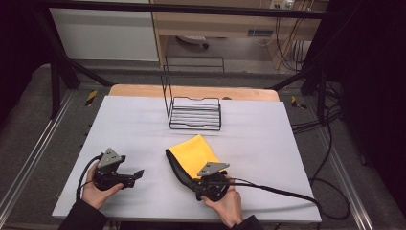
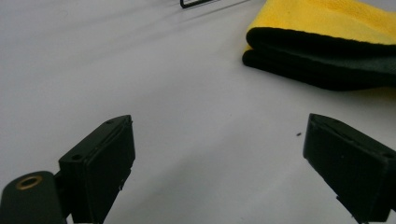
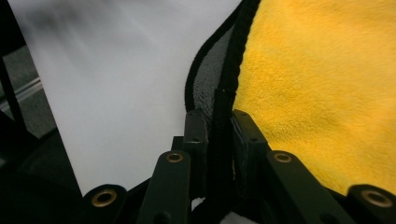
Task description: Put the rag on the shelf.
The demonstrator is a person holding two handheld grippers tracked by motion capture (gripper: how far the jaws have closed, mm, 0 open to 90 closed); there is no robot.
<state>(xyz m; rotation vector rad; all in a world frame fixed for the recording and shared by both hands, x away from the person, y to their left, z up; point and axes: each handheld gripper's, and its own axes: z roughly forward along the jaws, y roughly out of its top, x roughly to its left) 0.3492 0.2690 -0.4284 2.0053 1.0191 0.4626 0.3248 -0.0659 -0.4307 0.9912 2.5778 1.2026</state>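
Right gripper [image 1: 209, 184] pinches the edge of a folded yellow cloth [image 1: 195, 154] on the white table [image 1: 258, 139].

A black wire rack [image 1: 195, 113] stands at the far middle of the table, well apart from the cloth, with nothing between them. The cloth, yellow with a black trim, lies near the front edge, right of centre. In the right gripper view the jaws stand narrow, clamped on the cloth's black edge [image 3: 223, 109]. The left gripper [image 1: 128, 177] rests low over bare table to the cloth's left, its jaws wide apart and holding nothing.
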